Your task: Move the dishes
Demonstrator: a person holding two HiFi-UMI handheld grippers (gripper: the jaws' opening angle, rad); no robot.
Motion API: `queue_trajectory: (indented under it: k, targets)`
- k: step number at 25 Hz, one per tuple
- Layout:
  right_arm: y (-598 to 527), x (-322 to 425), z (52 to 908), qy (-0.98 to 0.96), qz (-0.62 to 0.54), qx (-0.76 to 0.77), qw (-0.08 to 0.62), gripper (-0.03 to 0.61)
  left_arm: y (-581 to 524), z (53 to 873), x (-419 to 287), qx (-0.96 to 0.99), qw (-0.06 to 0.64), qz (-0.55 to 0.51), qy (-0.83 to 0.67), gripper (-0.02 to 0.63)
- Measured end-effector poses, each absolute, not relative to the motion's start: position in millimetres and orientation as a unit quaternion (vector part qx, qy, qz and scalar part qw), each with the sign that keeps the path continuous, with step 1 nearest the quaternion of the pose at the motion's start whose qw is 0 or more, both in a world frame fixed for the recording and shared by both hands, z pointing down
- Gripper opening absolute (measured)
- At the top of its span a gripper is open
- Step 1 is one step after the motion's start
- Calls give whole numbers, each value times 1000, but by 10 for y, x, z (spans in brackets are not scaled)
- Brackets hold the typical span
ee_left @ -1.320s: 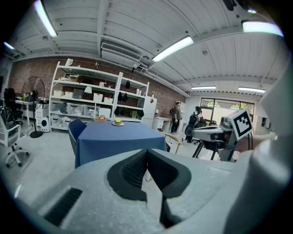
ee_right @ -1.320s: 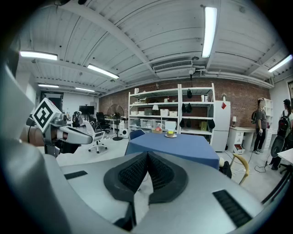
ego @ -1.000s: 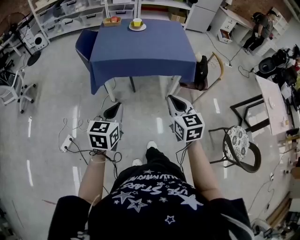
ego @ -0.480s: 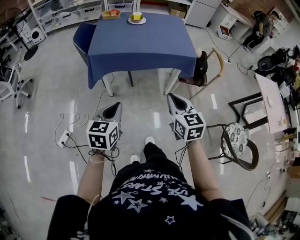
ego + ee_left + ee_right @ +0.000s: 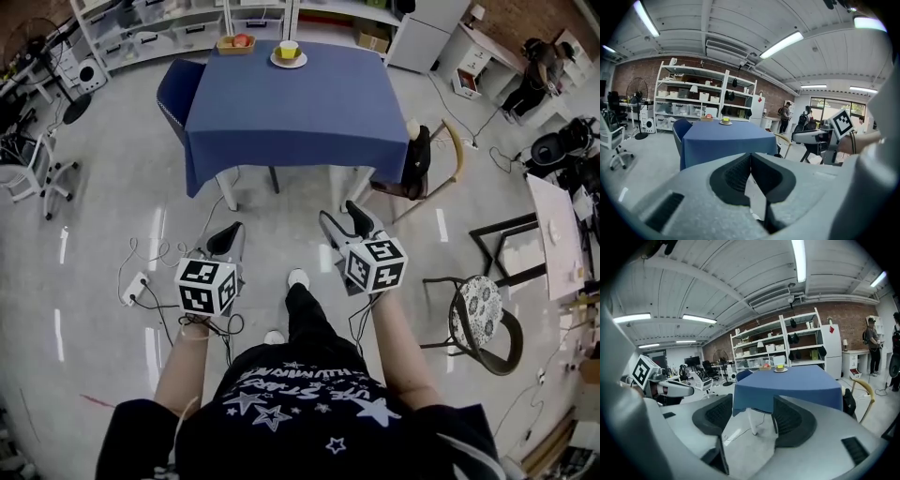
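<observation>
Over a polished grey floor (image 5: 94, 244), a blue-clothed table (image 5: 295, 103) is set at twelve o'clock, backed by white shelving (image 5: 169, 28). A wooden chair (image 5: 457, 150) is placed at two o'clock, a patterned stool (image 5: 480, 305) at three. Ceiling strip lights (image 5: 800, 261) are lit.

We hold both arms out in front of us, a gripper in each hand. The left forearm (image 5: 183, 361) runs straight ahead to the left gripper (image 5: 225, 244), marker cube (image 5: 206, 286) facing up at us, jaws pressed together with nothing between them. Over on the right forearm (image 5: 398, 352), the right gripper (image 5: 344, 225) has just been opening its jaws. They stand wide apart, empty. Both grippers point forward and a little downward, side by side and well apart.
</observation>
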State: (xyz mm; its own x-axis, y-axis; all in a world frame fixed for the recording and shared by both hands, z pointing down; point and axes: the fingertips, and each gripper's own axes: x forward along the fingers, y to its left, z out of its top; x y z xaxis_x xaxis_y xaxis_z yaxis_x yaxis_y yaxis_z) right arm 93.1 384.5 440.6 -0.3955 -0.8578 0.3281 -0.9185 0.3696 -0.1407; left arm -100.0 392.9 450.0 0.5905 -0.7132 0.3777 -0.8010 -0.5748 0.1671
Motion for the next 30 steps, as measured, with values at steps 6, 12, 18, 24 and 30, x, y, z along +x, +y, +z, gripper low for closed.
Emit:
queue_trajectory:
  k: [6, 12, 18, 24, 30]
  targets:
    - [3021, 1095, 4416, -832, 165, 522, 91, 279, 3223, 4432, -937, 863, 156, 143, -460, 20]
    - [2224, 1394, 4335, -841, 167, 506, 87, 279, 2511, 4309, -683, 852, 152, 140, -481, 20]
    - [1667, 1616, 4254, -850, 169, 493, 78, 279, 2070, 4199, -527, 844, 143, 140, -498, 20]
    - [1309, 1728, 4258, -856, 182, 479, 65, 279, 1775, 4070, -444, 834, 158, 105, -517, 20]
    - [1137, 1718, 4313, -858, 192, 472, 67, 278, 1627, 4091, -469, 828, 158, 115, -525, 20]
